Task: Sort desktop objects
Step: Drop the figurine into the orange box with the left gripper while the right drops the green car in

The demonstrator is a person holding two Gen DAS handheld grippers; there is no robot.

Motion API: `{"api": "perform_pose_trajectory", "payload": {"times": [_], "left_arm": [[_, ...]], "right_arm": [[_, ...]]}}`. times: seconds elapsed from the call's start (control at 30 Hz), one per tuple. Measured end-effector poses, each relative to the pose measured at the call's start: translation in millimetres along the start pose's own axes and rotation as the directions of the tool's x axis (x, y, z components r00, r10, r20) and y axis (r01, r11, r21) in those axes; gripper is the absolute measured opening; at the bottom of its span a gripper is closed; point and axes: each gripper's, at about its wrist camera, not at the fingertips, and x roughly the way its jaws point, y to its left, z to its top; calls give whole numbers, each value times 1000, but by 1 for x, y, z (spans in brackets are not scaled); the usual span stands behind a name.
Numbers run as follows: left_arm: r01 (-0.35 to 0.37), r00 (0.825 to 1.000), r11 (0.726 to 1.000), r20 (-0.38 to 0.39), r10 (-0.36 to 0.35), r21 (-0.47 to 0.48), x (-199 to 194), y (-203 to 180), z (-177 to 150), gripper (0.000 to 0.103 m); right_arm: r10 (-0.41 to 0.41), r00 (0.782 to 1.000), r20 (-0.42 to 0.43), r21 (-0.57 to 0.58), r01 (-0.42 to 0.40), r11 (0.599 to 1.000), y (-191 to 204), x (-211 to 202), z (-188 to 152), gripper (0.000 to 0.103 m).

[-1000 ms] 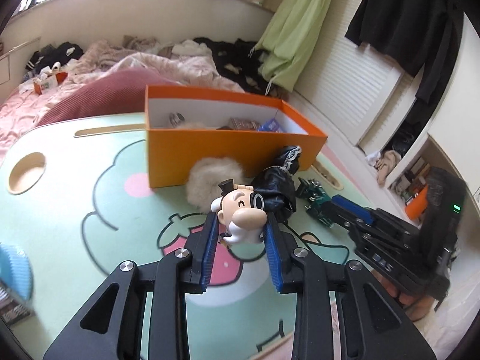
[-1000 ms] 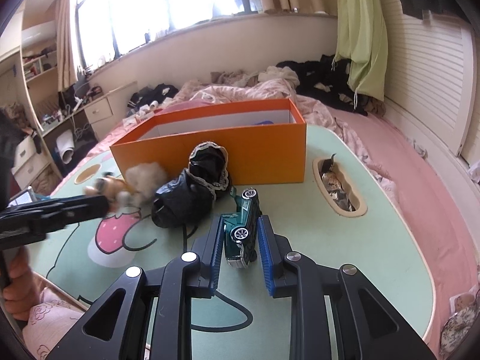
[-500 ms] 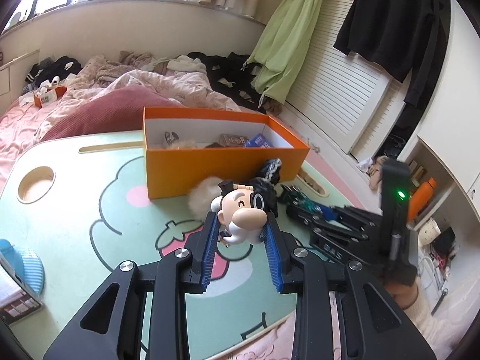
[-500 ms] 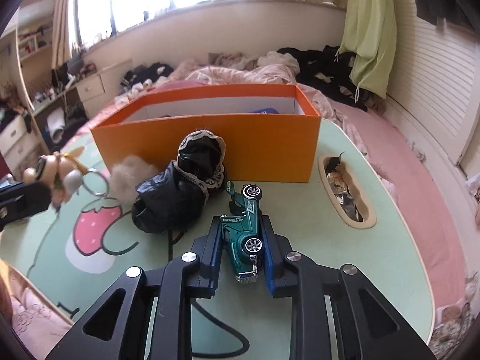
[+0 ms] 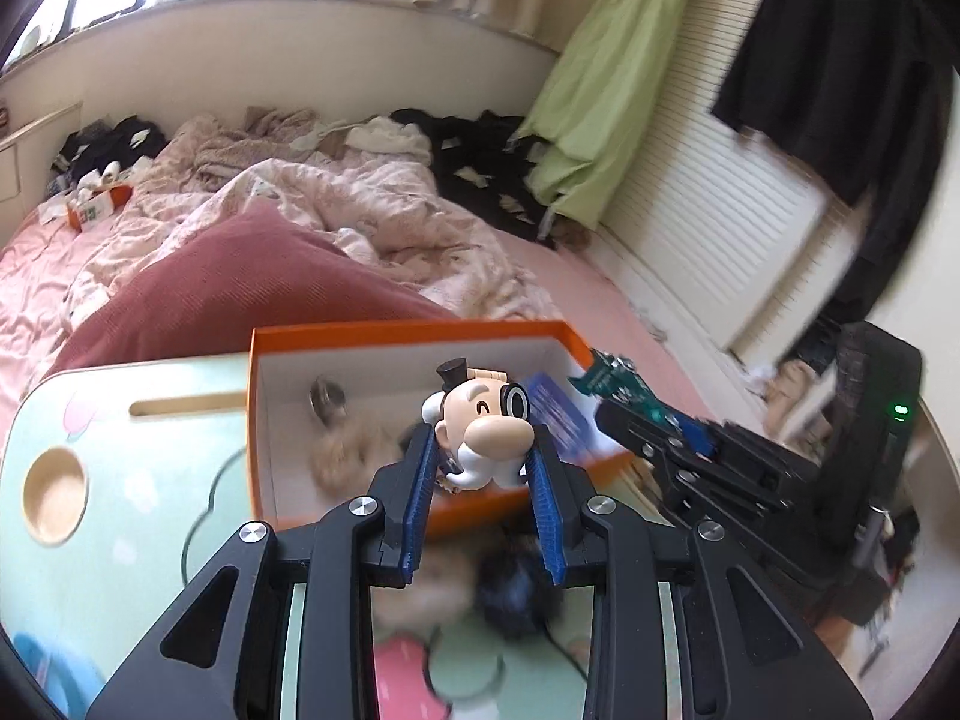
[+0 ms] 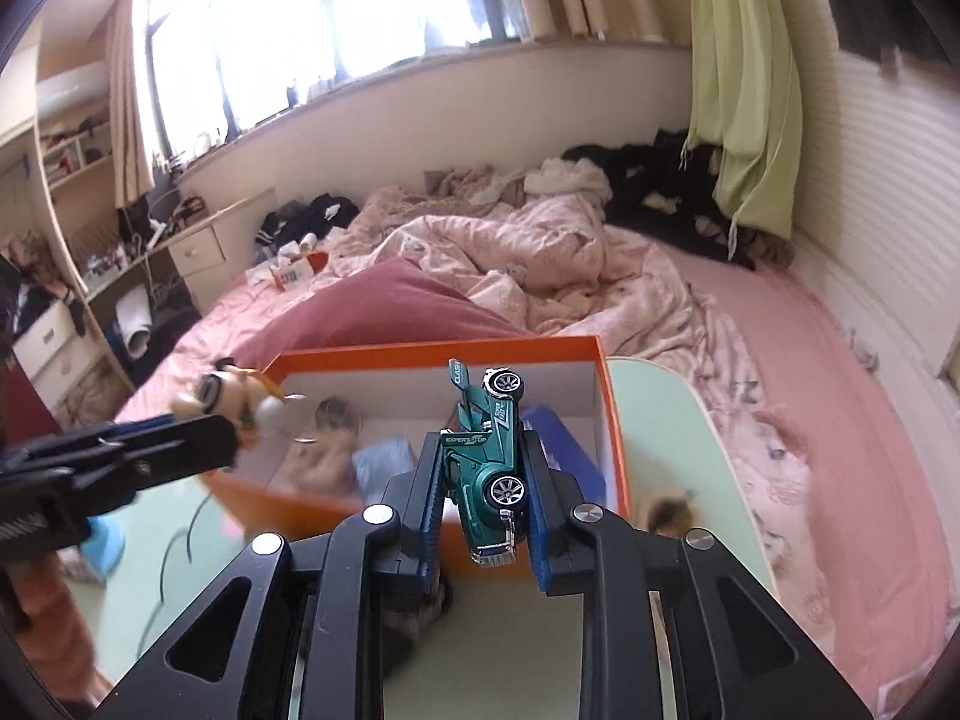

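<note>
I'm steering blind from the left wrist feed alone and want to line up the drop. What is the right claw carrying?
Observer: A green toy car, pinched between the right claw, nose down.
Operator: Is it over the orange box?
Observer: From the right wrist view it appears in front of the box, near its right end; I cannot judge its height above it.
Operator: Anything in the box under it?
Observer: A blue item lies in that right end.
Operator: How does my claw look from there?
Observer: The left claw holds the cartoon head figure at the box's left end.
</note>
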Motion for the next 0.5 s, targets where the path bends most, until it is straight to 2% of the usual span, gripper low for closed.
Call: {"api": "perform_pose_trajectory", "payload": {"times": [0.1,0.13,0.2,0.27,0.4,0.47,0.5], "left_arm": [[-95,994,995,-56,96,9,31,7,1,42],[-138,986,990,-97,138,7,41,10,-2,51],[-152,980,988,-130,150,-4,47,14,-10,53],[-145,986,989,-87,145,15,39,11,-17,61],[-98,995,995,-29,98,5,17,4,-18,63],[-83,997,996,7,83,15,1,-3,-18,65],[-83,996,996,23,83,25,-6,-8,-19,67]], "right_arm": [[6,999,-50,38,-4,999,-9,24,5,24],[0,998,-59,49,3,999,-10,28,3,28],[-3,999,-48,42,5,999,-11,29,0,30],[-25,999,-34,4,25,1000,-7,24,-3,35],[-11,1000,-3,-14,11,1000,-4,13,-6,35],[-9,999,34,-16,9,1000,-1,1,-6,39],[-8,999,51,-15,8,1000,-1,-6,-6,44]]}}
